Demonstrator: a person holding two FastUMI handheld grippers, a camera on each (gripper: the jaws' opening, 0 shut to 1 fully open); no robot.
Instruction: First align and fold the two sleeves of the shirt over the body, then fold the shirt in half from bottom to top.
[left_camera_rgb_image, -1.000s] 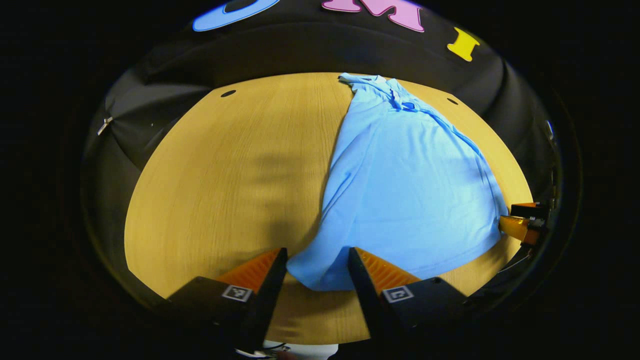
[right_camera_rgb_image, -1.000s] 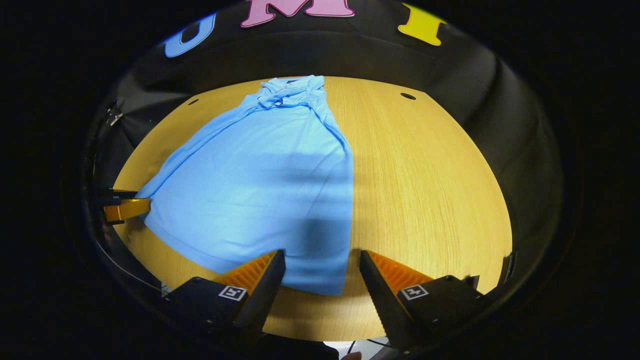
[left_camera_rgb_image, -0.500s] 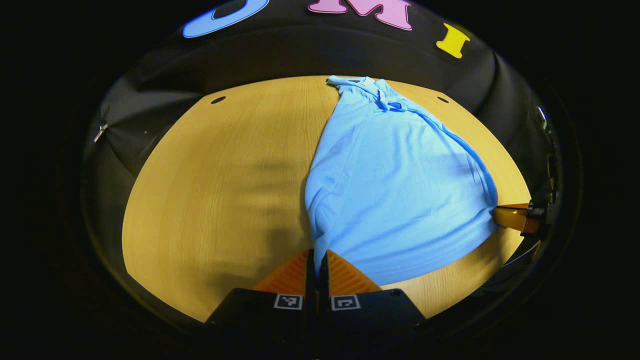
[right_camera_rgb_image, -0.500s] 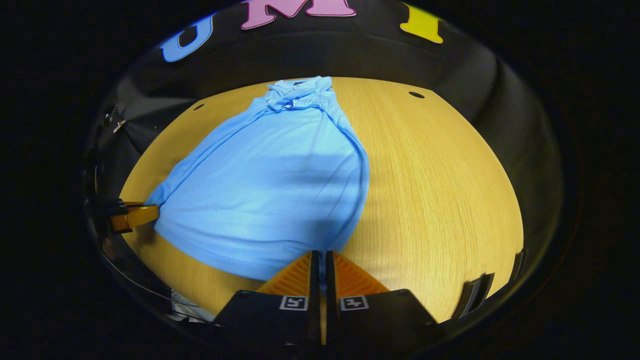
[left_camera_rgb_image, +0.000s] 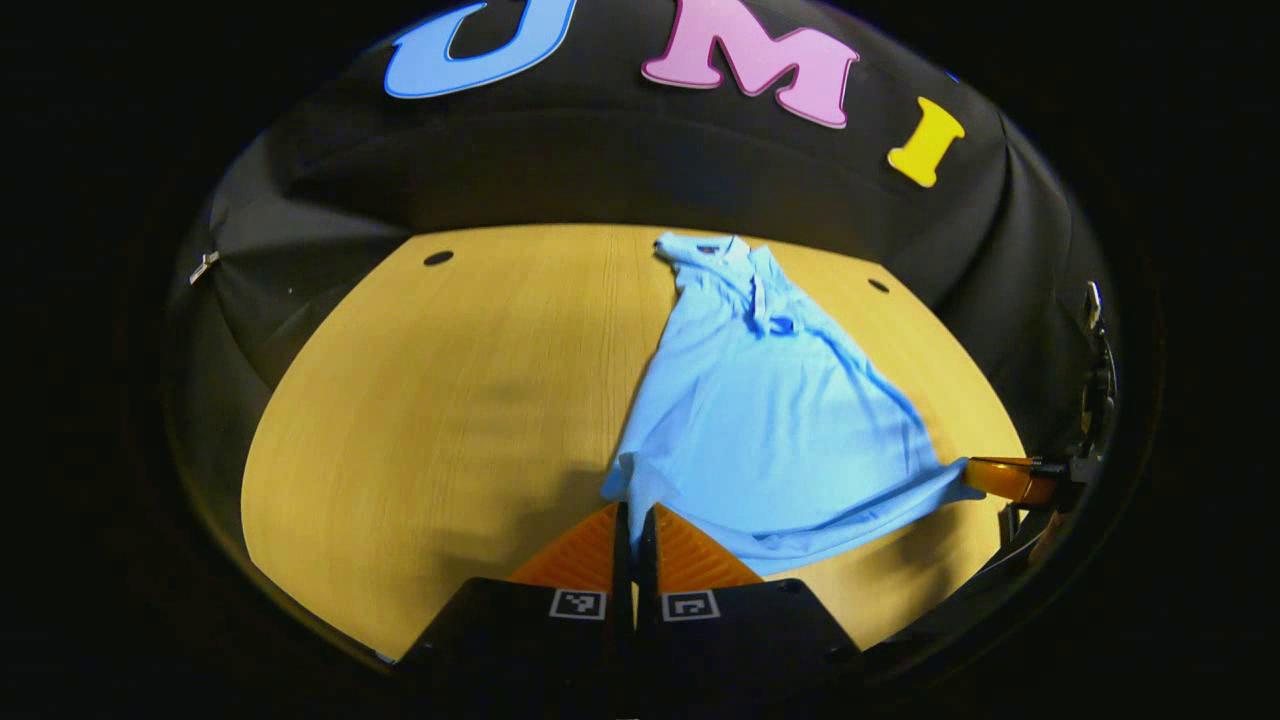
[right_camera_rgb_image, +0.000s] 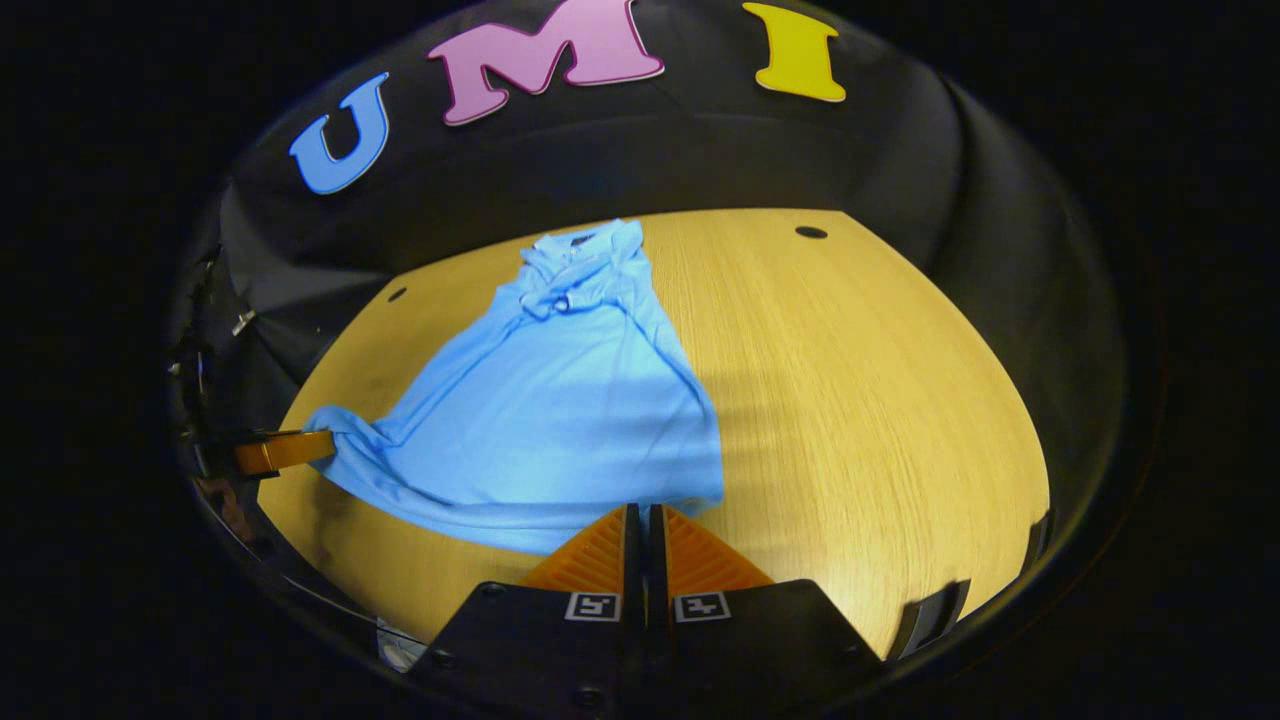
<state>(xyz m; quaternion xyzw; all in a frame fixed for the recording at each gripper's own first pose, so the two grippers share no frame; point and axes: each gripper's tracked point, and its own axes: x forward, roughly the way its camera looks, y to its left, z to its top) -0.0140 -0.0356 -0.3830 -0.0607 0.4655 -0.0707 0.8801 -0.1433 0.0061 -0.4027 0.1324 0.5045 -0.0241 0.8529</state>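
So, left gripper (left_camera_rgb_image: 634, 515) sits at bottom centre of the left gripper view, fingers pressed together with barely a slit between them, pinching the near-left hem corner of the light blue shirt (left_camera_rgb_image: 770, 420). The cloth rises off the wooden table (left_camera_rgb_image: 440, 400) at that corner and bunches into a small fold right at the fingertips. From there the shirt spreads up and right across the frame centre, collar (left_camera_rgb_image: 715, 255) at the far end near the table's back edge, upper centre. The hem stretches taut to the right edge of the frame, where the other gripper's tip meets the opposite hem corner; a shadow lies under the raised hem. In the right gripper view, right gripper (right_camera_rgb_image: 645, 520) is at bottom centre, fingers likewise closed tight on the shirt's (right_camera_rgb_image: 560, 410) near-right hem corner. The fabric fans out up and left from there, narrowing to the collar (right_camera_rgb_image: 580, 255) at upper centre. The left gripper's tip (right_camera_rgb_image: 285, 450) shows at the left edge of that frame, cloth gathered and wrinkled against it. Sleeves lie folded in over the body, so the shirt reads as a narrow wedge. Bare table (right_camera_rgb_image: 880, 380) takes the right half of that view, with a small dark hole (right_camera_rgb_image: 811, 232) near its far edge. Black cloth wall (left_camera_rgb_image: 600, 160) behind the table.
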